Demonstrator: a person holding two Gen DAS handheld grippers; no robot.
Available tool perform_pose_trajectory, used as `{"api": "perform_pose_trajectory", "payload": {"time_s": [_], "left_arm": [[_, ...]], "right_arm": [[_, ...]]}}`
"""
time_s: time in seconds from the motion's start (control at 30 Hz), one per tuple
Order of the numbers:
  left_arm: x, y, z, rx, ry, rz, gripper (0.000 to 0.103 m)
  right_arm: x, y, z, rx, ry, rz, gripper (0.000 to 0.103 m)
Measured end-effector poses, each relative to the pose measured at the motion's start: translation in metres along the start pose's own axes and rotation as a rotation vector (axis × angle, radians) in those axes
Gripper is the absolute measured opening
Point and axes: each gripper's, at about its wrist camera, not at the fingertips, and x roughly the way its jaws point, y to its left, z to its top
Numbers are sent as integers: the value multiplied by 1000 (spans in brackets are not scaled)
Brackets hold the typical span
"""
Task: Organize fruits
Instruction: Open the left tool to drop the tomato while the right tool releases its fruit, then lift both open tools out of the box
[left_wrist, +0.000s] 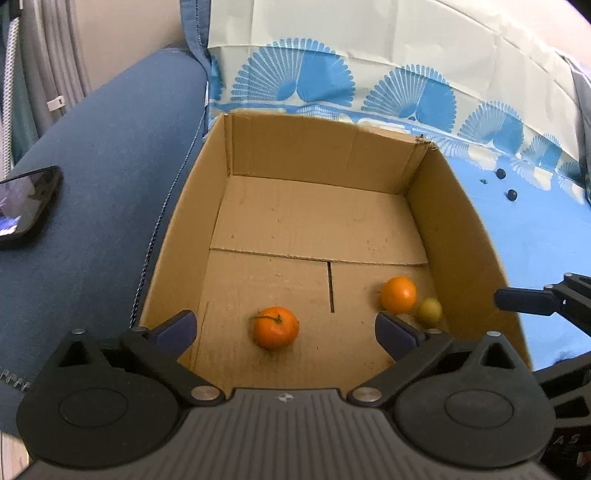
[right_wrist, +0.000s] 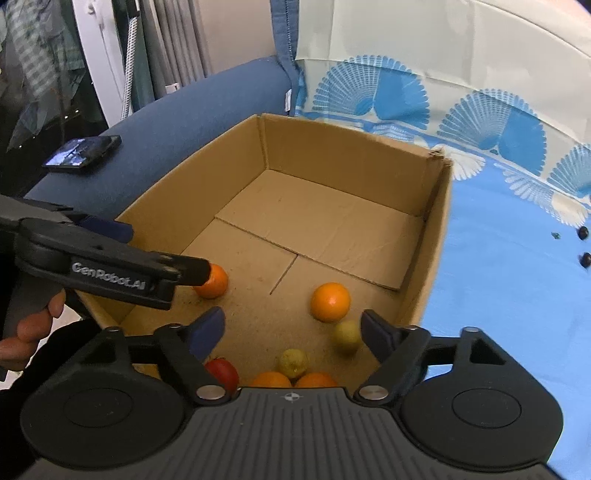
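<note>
An open cardboard box (left_wrist: 317, 155) (right_wrist: 343, 147) stands on a blue patterned cloth. In the left wrist view, a stemmed orange (left_wrist: 275, 326) lies on its floor, with a second orange (left_wrist: 398, 293) and a small yellow-green fruit (left_wrist: 429, 311) near the right wall. My left gripper (left_wrist: 286, 326) hangs open and empty over the stemmed orange. My right gripper (right_wrist: 293, 326) is open and empty over the box's near end. Below it lie an orange (right_wrist: 330, 302), two yellow-green fruits (right_wrist: 346, 335) (right_wrist: 293, 362), a red fruit (right_wrist: 222, 373) and two more oranges (right_wrist: 271, 380) (right_wrist: 316, 380).
A phone (left_wrist: 26, 201) (right_wrist: 83, 153) lies on the blue sofa arm (left_wrist: 103, 192) left of the box. Two small dark berries (left_wrist: 511, 194) (right_wrist: 585, 259) lie on the cloth (left_wrist: 535, 236) right of the box. A sofa back covered by the cloth rises behind.
</note>
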Motion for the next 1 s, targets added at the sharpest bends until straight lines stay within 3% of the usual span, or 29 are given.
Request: {"api": "perform_pose_trajectory", "payload": {"time_s": [0.3, 0.73, 1.0], "left_arm": [[-55, -6, -23, -55, -4, 17, 103], [-132, -24, -42, -32, -136, 23, 103], [-160, -31, -49, -23, -199, 34, 103]], "right_arm": [[-49, 5, -10, 104, 2, -6, 98], [-128, 27, -31, 125, -159, -40, 101], [-156, 31, -39, 130, -219, -46, 102]]}}
